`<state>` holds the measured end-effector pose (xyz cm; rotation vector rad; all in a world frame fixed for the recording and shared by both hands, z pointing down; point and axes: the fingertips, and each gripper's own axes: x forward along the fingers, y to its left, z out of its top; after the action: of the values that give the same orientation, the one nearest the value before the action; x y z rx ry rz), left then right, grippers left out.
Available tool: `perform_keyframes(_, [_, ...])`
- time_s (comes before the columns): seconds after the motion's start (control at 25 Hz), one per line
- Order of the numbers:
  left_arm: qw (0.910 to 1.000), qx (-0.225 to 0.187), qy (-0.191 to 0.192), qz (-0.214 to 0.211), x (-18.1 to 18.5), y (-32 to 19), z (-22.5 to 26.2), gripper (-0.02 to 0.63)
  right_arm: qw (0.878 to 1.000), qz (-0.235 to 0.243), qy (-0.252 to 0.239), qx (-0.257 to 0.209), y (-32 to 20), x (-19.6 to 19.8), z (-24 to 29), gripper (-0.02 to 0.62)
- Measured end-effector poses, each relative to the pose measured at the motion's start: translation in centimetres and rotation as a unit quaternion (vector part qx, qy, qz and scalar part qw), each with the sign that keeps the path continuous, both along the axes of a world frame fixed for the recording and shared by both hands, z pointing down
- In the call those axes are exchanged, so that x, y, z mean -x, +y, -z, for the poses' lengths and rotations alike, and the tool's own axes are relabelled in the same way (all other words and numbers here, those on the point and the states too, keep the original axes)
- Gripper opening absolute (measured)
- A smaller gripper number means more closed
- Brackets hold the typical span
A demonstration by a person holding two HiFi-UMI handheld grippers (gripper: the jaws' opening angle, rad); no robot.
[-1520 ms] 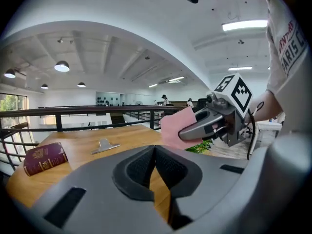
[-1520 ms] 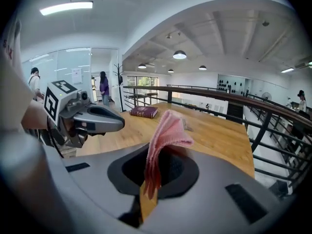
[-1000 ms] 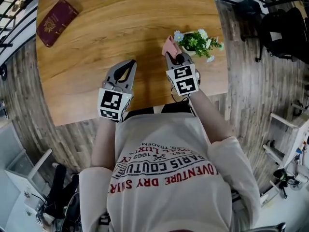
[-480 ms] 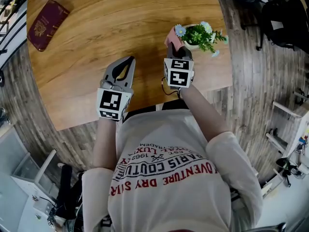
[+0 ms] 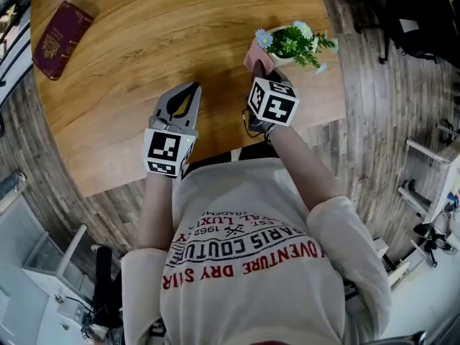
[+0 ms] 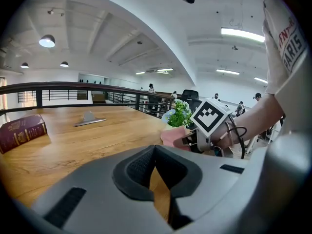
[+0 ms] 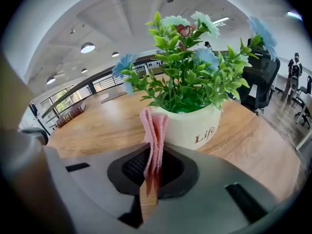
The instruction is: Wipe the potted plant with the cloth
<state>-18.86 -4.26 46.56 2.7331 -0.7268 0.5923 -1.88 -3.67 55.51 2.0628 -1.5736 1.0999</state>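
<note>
While the right gripper (image 7: 152,178) pinches a folded pink cloth (image 7: 155,128) upright, just before the cream-potted green plant with blue flowers (image 5: 291,44) at upper right, left gripper (image 5: 188,92) closed, empty, mid-frame over the wooden table (image 5: 136,63), maroon book (image 5: 61,39) upper left.

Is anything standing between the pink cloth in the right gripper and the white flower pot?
Nothing visible does. The right gripper holds the folded pink cloth upright in its fingers, directly before the white flower pot, with only bare wooden table around. Whether they touch, I cannot tell.
</note>
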Motion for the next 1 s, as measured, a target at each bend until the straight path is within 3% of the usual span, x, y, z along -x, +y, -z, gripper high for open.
perform_keyframes(0.68, [0.9994, 0.007, 0.000, -0.033, -3.4, 2.0, -0.8, 0.015, 1.000, 0.012, 0.005, 0.017, 4.5, -3.1, -0.3, 0.037])
perform_keyframes(0.8, [0.9992, 0.025, 0.019, -0.024, -4.5, 2.0, -0.3, 0.015, 0.998, 0.048, -0.007, 0.028, 5.2, -2.7, 0.3, 0.037])
perform_keyframes(1.0, [0.9988, 0.024, 0.039, -0.018, -6.9, 2.3, 1.3, 0.015, 0.985, 0.172, -0.011, 0.002, 6.0, -0.3, 4.3, 0.037])
